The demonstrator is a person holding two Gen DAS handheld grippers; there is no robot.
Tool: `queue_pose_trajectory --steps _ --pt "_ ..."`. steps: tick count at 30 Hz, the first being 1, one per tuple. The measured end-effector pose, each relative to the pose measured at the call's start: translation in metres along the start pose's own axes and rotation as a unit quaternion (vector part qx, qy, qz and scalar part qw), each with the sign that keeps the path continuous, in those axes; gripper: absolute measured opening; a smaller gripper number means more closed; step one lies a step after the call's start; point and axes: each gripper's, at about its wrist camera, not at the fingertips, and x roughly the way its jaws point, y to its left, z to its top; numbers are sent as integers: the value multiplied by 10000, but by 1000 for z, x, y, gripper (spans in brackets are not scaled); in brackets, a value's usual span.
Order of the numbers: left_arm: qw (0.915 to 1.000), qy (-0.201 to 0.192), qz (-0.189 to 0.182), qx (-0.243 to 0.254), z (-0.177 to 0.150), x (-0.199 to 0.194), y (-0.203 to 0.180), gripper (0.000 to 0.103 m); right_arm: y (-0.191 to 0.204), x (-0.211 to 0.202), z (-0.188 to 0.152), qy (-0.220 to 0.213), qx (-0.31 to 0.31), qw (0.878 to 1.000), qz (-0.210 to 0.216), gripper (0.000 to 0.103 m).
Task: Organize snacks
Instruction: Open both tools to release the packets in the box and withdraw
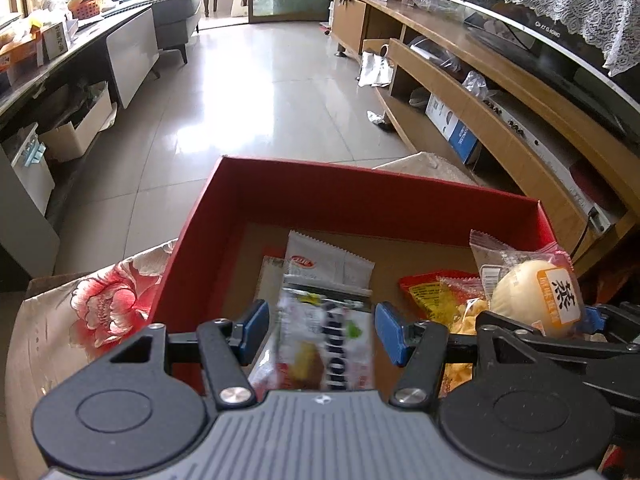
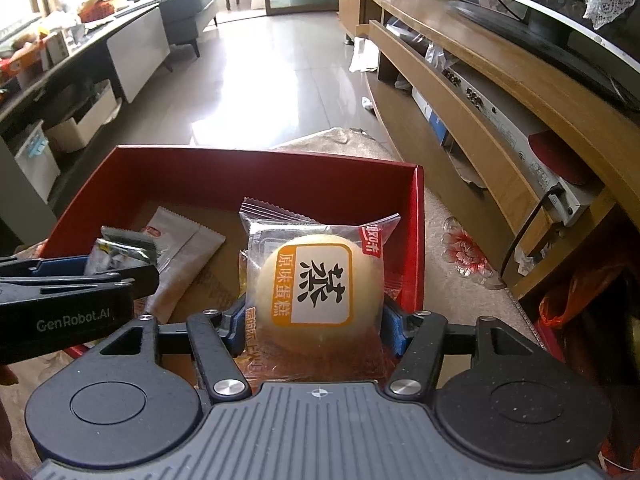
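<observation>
Squarely between the blue pads of the right tool (image 2: 314, 322) sits the wrapped steamed cake (image 2: 316, 292), label up, already over the near right part of the red box (image 2: 248, 156). The pads stand at a middling width against the wrapper's two sides. Whether they press on it or only flank it, I cannot tell.

To finish this step well, I judge the cake should be set down flat and low, not dropped, because it is soft and the wrapper is slippery. The pads should spread evenly, and the tool should then draw straight back toward the person so a finger does not drag the wrapper along. The box's right wall lies just beyond the right pad, so there is little room to swing that way.

Just to the left, the left tool (image 1: 322, 330) has a glossy printed packet (image 1: 326, 344) standing between its pads. The packet is blurred and a sliver of gap shows at the left pad, so I cannot tell whether it is gripped. The two tools are close together and should clear the box one at a time.

Inside the box, ahead of the left tool, lies a white sachet (image 1: 320, 260) on the brown floor. To that tool's right, under the cake, is an orange-red snack bag (image 1: 432, 288). The far half of the box is bare. It rests on a floral cloth (image 1: 104, 300).
</observation>
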Motion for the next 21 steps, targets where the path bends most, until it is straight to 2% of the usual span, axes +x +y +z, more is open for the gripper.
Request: queue_pose_trajectory --steps 15,21 --pt "9999 -52 -110 -77 0 -11 0 60 -8 -17 6 -288 168 9994 51 81" --pt "9998 -97 -166 -108 -1 -21 1 60 -10 -25 5 -395 251 9989 75 81"
